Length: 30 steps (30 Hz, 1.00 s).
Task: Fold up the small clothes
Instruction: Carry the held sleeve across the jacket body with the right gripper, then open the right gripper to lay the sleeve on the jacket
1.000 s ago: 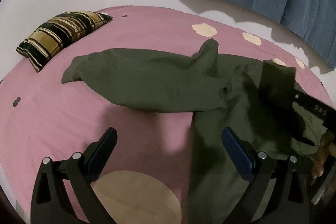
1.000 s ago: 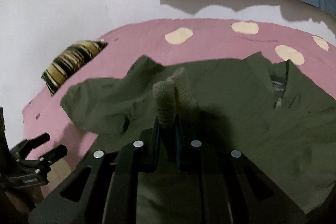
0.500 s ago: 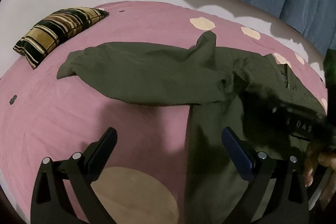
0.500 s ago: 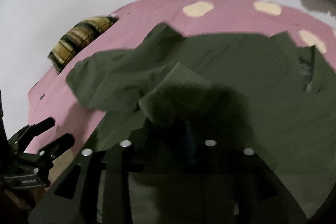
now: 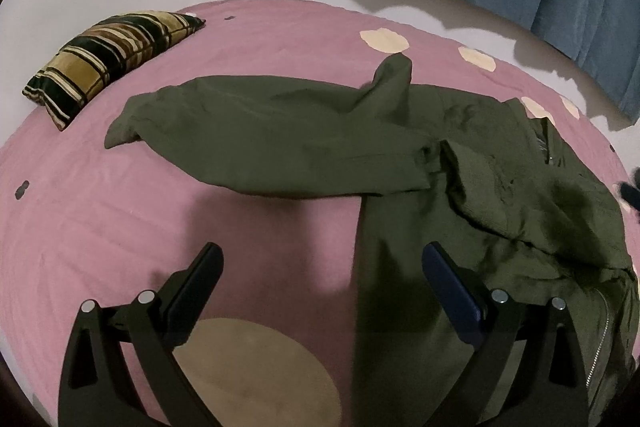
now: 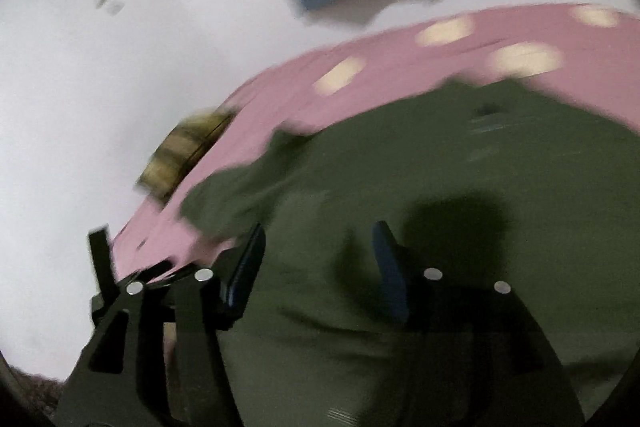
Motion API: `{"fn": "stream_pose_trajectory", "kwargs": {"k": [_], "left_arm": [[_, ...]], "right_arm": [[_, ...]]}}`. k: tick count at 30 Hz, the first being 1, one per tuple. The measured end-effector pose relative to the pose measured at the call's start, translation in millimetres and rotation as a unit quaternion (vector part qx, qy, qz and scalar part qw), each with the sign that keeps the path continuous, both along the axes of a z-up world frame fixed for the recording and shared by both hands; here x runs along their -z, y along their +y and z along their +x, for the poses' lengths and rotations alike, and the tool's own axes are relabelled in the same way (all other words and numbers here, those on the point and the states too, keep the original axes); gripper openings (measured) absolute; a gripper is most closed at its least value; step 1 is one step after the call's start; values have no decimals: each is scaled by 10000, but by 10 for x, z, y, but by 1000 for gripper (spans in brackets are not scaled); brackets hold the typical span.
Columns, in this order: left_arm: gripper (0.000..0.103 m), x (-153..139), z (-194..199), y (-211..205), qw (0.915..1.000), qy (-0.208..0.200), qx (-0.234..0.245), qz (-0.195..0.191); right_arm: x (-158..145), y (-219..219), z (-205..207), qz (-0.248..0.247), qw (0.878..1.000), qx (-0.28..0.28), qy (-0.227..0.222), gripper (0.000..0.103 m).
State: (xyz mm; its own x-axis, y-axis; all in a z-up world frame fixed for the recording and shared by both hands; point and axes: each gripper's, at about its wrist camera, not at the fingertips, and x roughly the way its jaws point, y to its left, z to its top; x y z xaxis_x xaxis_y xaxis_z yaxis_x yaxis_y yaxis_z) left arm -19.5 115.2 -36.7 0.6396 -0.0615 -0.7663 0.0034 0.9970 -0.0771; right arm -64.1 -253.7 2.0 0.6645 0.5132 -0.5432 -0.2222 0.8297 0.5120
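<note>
Left wrist view: my left tongs hang spread and empty over the pink bedsheet, just beside the olive jacket's hem. My right tongs are opening over the jacket body, nothing pinched between them; view blurred. The jacket lies mid-bed, one sleeve stretched left, unfolded. Best next, I judge: grab that sleeve's cuff, lay it flat across the body. Plenty of bare sheet left; striped pillow well apart, far edge.
</note>
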Motion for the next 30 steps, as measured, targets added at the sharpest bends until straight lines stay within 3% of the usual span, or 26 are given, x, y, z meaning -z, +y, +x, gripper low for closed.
{"fn": "stream_pose_trajectory", "kwargs": {"k": [3,5,7,9,11,13,14,16,17,18,25,29,30], "left_arm": [[99,13,8,-28,10000,16,52,-5],[99,14,13,-64,10000,13,94,3],[99,13,18,-101,9999,13,127,27],[99,13,23,-147,9999,24,148,49],[99,14,26,-174,9999,51,149,65],[99,12,30,-200,9998,78,145,65],[99,8,27,-210,9998,86,150,54],[99,-6,24,-226,9998,76,158,60],[99,-7,15,-238,9998,65,159,71],[99,-8,12,-240,9998,60,157,80],[99,4,6,-237,9998,70,167,71],[99,-2,10,-217,9998,37,167,53],[99,-6,10,-213,9998,18,174,59]], "right_arm": [[7,-879,-262,-336,9920,1219,30,59],[165,-1438,-408,-445,9773,2038,375,59],[407,-1827,-502,-220,9681,2371,785,59],[648,-2033,-569,296,9668,2302,1066,59],[779,-2055,-584,604,9682,2132,1161,57],[905,-2006,-533,627,9705,1927,1304,42],[951,-1978,-502,560,9713,1851,1386,27],[1048,-1904,-481,388,9717,1764,1520,23],[1075,-1895,-479,269,9717,1781,1530,13],[1085,-1919,-485,223,9712,1811,1533,10],[1155,-2102,-587,437,9675,1947,1551,9],[816,-2020,-693,0,9660,2232,1302,17],[650,-1917,-697,-98,9683,2246,1090,30]]}}
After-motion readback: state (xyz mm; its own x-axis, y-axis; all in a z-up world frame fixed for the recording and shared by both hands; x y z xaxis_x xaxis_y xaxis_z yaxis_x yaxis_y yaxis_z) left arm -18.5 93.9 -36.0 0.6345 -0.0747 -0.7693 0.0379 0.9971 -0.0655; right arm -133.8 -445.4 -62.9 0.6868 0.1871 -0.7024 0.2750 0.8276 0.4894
